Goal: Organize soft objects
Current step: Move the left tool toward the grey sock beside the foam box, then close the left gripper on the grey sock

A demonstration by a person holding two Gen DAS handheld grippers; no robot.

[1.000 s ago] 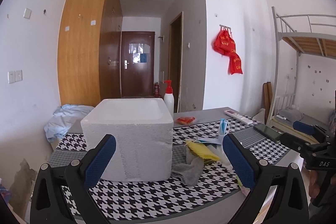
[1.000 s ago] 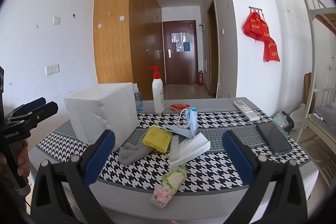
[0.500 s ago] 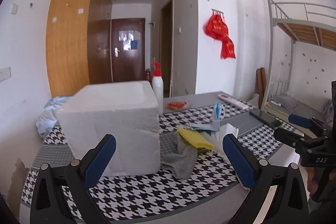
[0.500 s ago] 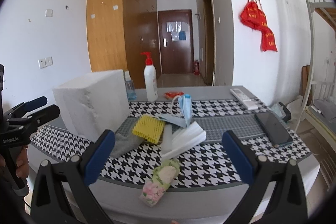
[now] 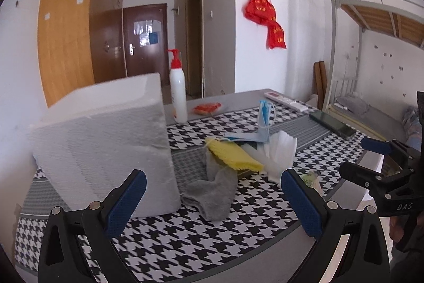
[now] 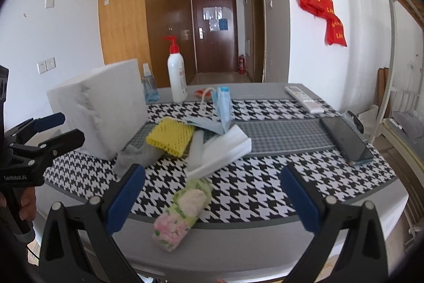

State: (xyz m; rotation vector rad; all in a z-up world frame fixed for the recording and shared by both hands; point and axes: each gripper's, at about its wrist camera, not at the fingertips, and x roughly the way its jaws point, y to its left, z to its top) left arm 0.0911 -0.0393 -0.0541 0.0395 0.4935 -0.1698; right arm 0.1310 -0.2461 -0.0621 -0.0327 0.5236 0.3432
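A white foam box (image 5: 106,147) (image 6: 103,108) stands on the left of the houndstooth table. Beside it lie a grey sock (image 5: 212,192) (image 6: 135,157), a yellow foam net (image 5: 233,157) (image 6: 169,135), white foam sheets (image 5: 278,154) (image 6: 220,150), a blue face mask (image 5: 262,121) (image 6: 221,108) and a floral tissue pack (image 6: 182,211). My left gripper (image 5: 212,203) is open, held low before the sock. My right gripper (image 6: 212,198) is open over the table's front edge, around the tissue pack without touching it. Each gripper shows in the other's view: the right one (image 5: 371,161), the left one (image 6: 50,127).
A pump bottle (image 5: 177,92) (image 6: 176,76), a small blue bottle (image 6: 149,86) and an orange packet (image 5: 206,108) stand behind the pile. A remote (image 6: 303,98) and a phone (image 6: 344,141) lie at the right. A bunk bed (image 5: 371,44) stands further right.
Both grippers have come closer to the table and lower; the left view has swung right, toward the sock and the pile. Nothing on the table has moved.
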